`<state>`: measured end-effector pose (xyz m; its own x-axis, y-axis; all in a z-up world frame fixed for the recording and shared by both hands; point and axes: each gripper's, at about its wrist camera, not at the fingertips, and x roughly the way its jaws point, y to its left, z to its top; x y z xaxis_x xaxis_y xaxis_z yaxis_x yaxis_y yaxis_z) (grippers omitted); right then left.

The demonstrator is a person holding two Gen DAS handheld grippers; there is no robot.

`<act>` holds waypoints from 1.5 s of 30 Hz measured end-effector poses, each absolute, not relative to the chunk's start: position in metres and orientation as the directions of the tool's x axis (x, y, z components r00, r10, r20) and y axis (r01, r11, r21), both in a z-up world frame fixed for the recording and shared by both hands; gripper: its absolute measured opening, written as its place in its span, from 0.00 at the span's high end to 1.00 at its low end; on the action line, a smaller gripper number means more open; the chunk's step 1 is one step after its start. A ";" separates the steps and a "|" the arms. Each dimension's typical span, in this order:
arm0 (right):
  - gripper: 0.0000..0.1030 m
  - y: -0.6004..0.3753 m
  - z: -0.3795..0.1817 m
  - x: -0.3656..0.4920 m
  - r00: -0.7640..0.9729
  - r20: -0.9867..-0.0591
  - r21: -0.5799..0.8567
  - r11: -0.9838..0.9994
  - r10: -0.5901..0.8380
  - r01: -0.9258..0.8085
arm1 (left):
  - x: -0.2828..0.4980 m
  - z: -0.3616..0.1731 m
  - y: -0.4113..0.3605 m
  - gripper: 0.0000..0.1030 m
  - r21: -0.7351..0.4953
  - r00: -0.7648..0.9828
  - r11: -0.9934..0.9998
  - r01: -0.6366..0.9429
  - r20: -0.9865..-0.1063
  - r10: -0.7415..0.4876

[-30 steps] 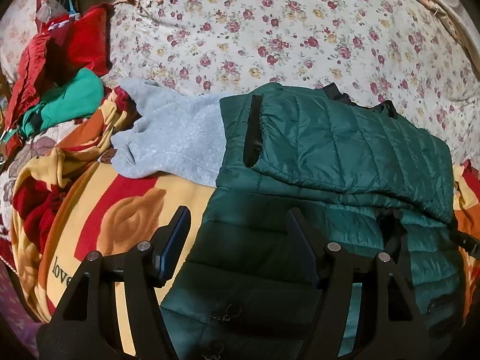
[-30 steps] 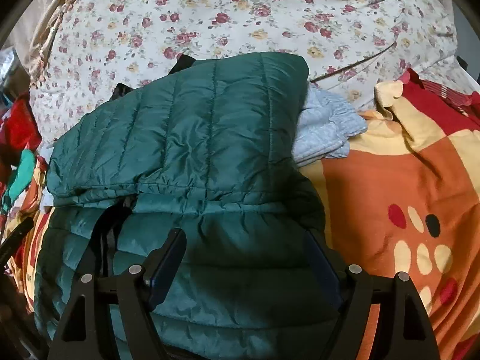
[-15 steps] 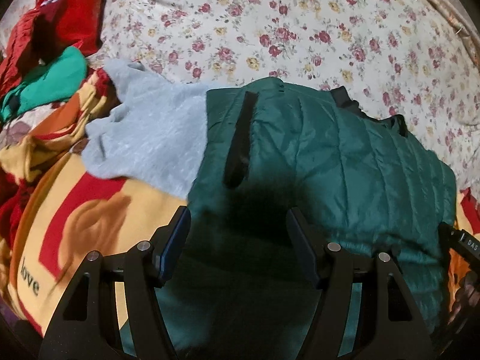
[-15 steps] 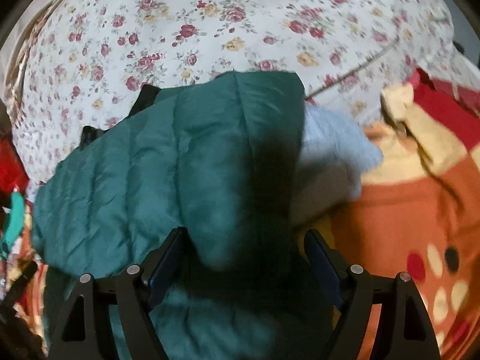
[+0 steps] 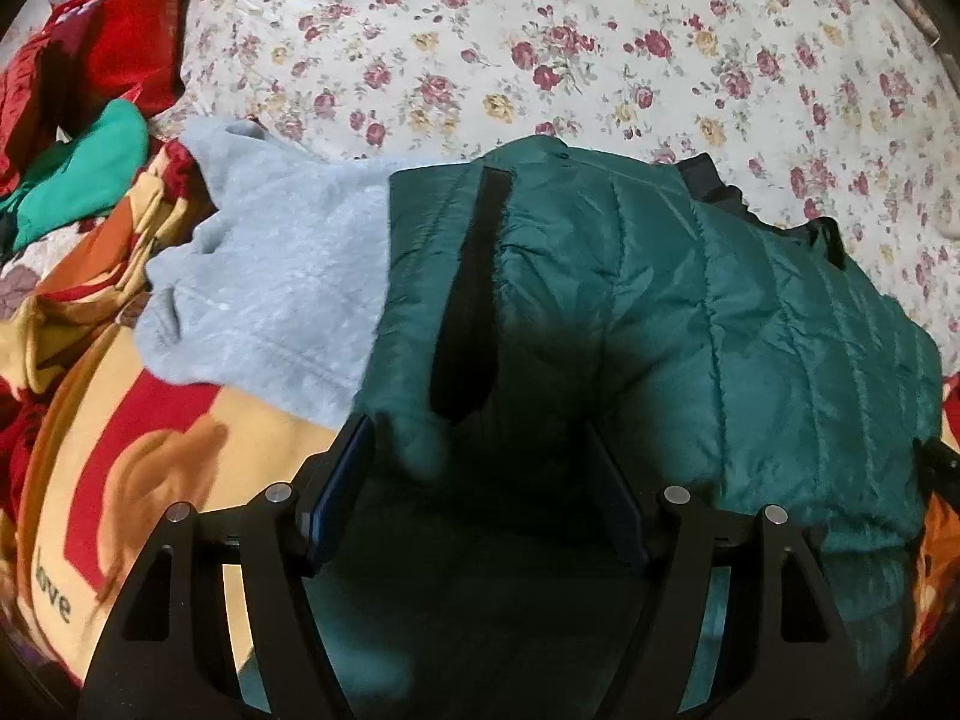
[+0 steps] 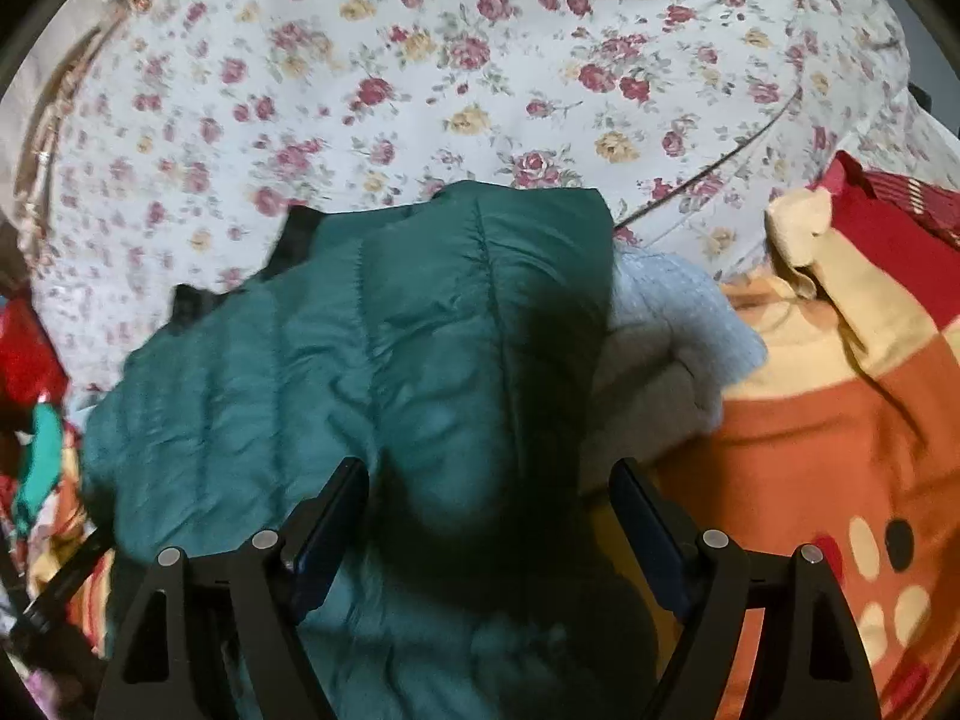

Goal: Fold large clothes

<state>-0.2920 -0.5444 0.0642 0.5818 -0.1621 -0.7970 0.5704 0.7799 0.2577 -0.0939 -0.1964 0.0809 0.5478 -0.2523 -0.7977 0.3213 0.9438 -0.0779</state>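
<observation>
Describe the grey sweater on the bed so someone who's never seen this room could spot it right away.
Start at the flowered bedsheet, then look down to the dark green puffer jacket lying across the bed. The grey sweater pokes out from under the jacket's edge, partly on the orange and yellow blanket. It is the only pale, fuzzy, plain piece among shiny quilted and boldly coloured fabrics.

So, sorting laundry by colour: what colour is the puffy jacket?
Dark green jacket, clearest in the left wrist view.
</observation>
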 end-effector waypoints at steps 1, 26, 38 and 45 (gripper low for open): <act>0.22 -0.542 0.067 -0.299 0.584 -0.797 0.262 0.783 -0.154 0.564 | -0.098 0.083 -0.192 0.31 -0.076 0.551 0.943 0.323 -0.795 -0.253; 0.19 -0.453 0.063 -0.452 0.506 -0.861 0.273 0.795 -0.049 0.542 | -0.221 0.110 -0.061 0.31 -0.039 0.585 0.936 0.351 -0.771 -0.251; 0.18 -0.443 0.048 -0.479 0.452 -0.891 0.260 0.787 -0.028 0.559 | -0.242 0.089 -0.028 0.31 -0.068 0.518 0.930 0.362 -0.815 -0.261; 0.17 -0.452 0.027 -0.495 0.415 -0.908 0.315 0.742 0.055 0.591 | -0.239 0.071 -0.012 0.31 -0.187 0.408 0.924 0.332 -0.855 -0.320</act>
